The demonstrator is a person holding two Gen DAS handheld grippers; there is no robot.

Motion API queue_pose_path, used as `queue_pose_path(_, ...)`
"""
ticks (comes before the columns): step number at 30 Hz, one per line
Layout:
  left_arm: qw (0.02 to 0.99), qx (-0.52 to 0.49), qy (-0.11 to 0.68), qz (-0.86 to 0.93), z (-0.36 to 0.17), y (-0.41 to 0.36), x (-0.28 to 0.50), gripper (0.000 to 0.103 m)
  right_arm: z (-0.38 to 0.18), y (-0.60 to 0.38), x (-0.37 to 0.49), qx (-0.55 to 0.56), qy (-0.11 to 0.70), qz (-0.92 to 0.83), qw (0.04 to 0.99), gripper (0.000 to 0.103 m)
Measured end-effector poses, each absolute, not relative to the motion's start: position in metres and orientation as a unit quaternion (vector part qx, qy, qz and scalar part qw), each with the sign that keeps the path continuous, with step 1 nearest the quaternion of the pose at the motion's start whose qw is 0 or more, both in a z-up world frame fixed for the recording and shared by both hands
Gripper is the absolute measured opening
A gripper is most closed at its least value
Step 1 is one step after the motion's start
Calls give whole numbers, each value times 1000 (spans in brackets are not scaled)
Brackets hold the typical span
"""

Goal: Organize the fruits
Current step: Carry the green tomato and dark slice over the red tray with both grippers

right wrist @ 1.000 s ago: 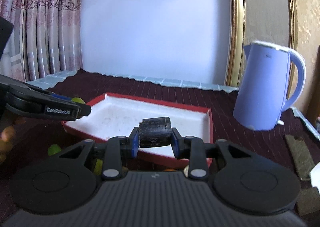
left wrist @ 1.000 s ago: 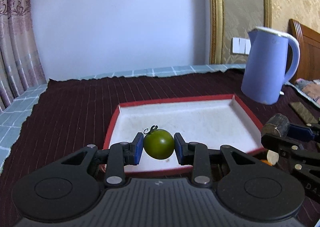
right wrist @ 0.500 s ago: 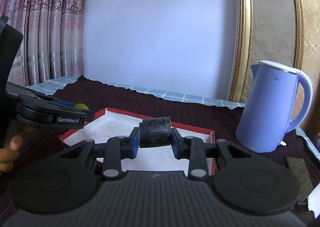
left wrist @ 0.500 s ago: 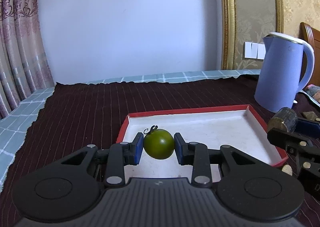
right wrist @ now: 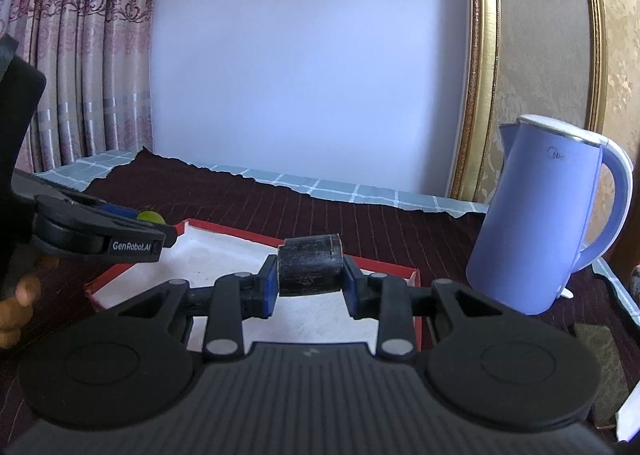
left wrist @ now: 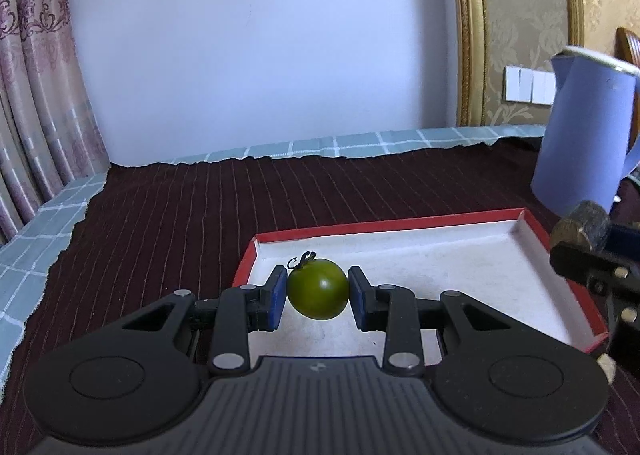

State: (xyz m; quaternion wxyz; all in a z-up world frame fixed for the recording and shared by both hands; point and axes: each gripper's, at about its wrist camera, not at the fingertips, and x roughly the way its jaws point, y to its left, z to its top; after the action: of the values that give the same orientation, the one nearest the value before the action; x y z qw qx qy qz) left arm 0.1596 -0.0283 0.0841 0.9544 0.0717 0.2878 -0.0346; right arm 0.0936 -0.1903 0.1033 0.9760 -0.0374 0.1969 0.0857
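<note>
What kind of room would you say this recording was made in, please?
Probably a room in a home, perhaps a bedroom: patterned curtains, gold damask wallpaper, and a table under a dark striped cloth bearing an electric kettle.

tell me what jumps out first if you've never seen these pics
A green tomato pinched in the left gripper above the red-rimmed white tray. The right gripper clamps a dark stubby cylinder over the same tray, and a lavender kettle stands at the right.
</note>
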Motion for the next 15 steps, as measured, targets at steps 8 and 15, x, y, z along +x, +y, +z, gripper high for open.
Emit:
queue_pose_path(8,948,76,310,-18,70,-31,185,32,96,-194,124,-26,212,80,974,31)
queue_pose_path(15,942,83,326,-9,59,-34,205,32,88,-195,146,-17,231,79,970,31)
